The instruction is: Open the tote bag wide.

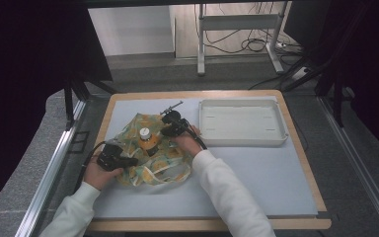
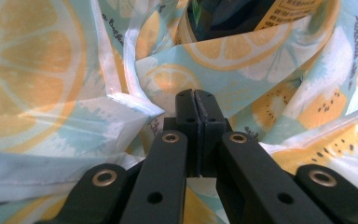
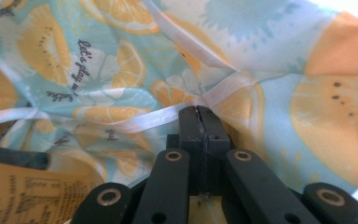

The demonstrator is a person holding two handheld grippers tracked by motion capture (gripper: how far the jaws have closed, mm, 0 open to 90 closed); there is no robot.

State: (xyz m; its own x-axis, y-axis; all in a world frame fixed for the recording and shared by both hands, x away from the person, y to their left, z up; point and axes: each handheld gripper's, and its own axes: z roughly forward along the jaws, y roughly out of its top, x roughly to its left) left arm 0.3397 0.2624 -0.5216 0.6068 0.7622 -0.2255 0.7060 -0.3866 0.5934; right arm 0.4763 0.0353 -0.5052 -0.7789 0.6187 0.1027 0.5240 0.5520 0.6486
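Lemon-printed fabric of a bag (image 1: 150,158) is bunching around a bottle (image 1: 146,140) standing at the table's (image 1: 256,182) nine o'clock side, both the left gripper (image 2: 196,100) and right gripper (image 3: 198,116) clenching its cloth, bagging seemingly half done, with the tray (image 1: 242,140) at two o'clock waiting.

Crumpled citrus-print bag (image 1: 150,158) w/ upright bottle (image 1: 146,138).

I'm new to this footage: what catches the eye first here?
A bright lemon-print bag lies crumpled on the table's left half, with a bottle standing up out of it. Both grippers, left and right, are shut on its fabric at either side. An empty white tray sits to the right.
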